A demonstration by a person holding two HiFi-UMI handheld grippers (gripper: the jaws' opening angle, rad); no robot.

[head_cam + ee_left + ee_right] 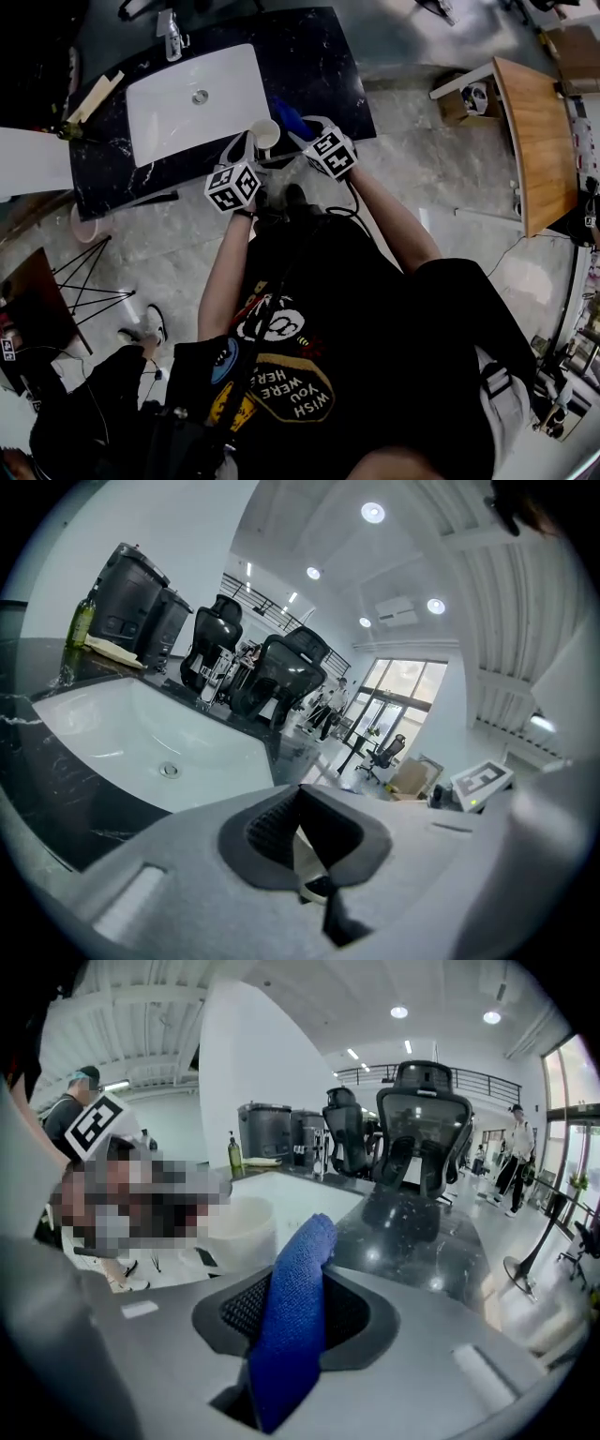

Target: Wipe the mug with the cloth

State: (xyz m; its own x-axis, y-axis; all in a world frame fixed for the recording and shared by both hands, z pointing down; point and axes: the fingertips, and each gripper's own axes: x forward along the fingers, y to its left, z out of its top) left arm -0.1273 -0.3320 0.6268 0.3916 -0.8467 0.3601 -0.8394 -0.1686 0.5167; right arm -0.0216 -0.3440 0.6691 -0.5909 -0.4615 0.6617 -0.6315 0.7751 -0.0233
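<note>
A white mug (266, 133) hangs over the front edge of the black countertop (319, 66), just right of the basin. My left gripper (242, 148) comes at it from the left and is shut on it. In the left gripper view only a thin pale strip (302, 841) shows between the pads. My right gripper (302, 129) is shut on a blue cloth (287, 116), which sticks up past the jaws beside the mug. In the right gripper view the cloth (298, 1288) runs up between the pads, with the mug (232, 1230) just left of it.
A white basin (192, 98) with a faucet (171, 37) is set in the countertop. A bottle (67, 131) and a wooden board (94, 97) lie at its left end. A wooden table (536, 141) stands to the right. Another person (112, 375) stands at lower left. Office chairs (422, 1138) stand beyond the counter.
</note>
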